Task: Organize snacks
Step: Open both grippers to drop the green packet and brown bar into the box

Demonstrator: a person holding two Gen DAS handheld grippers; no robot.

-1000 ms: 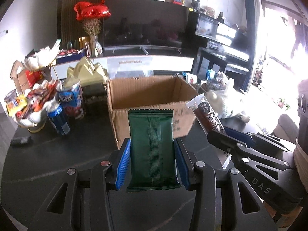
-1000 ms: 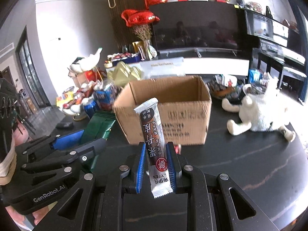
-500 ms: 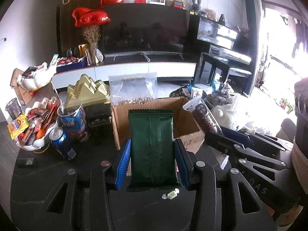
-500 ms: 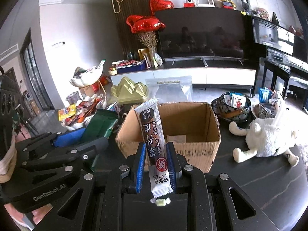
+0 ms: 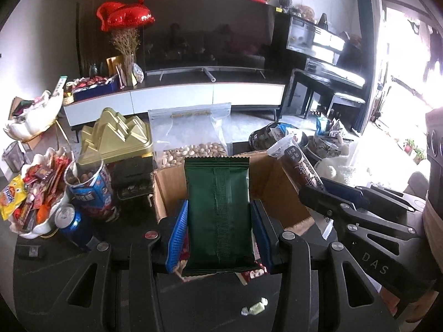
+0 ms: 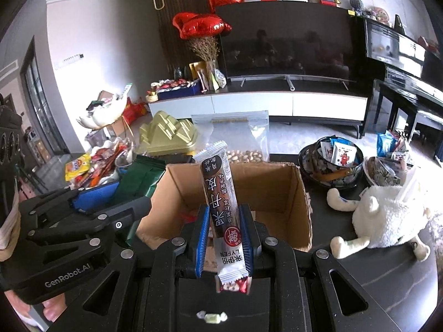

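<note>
My left gripper is shut on a dark green snack packet, held upright between its blue pads above the near left part of an open cardboard box. My right gripper is shut on a long brown snack bar with a white end, standing upright over the near edge of the same box. Each view shows the other gripper alongside: the right gripper with its bar, and the left gripper with the green packet. Red wrappers show on the box floor.
A small wrapped candy lies on the dark table below the grippers. Left of the box stand a blue can, a blue-labelled cup and a snack dish. A nut bag stands behind. A plush toy and bowls sit to the right.
Both grippers have travelled forward and slightly up, each keeping its snack. The box, earlier ahead of them, now lies under the fingers with its inside in view.
</note>
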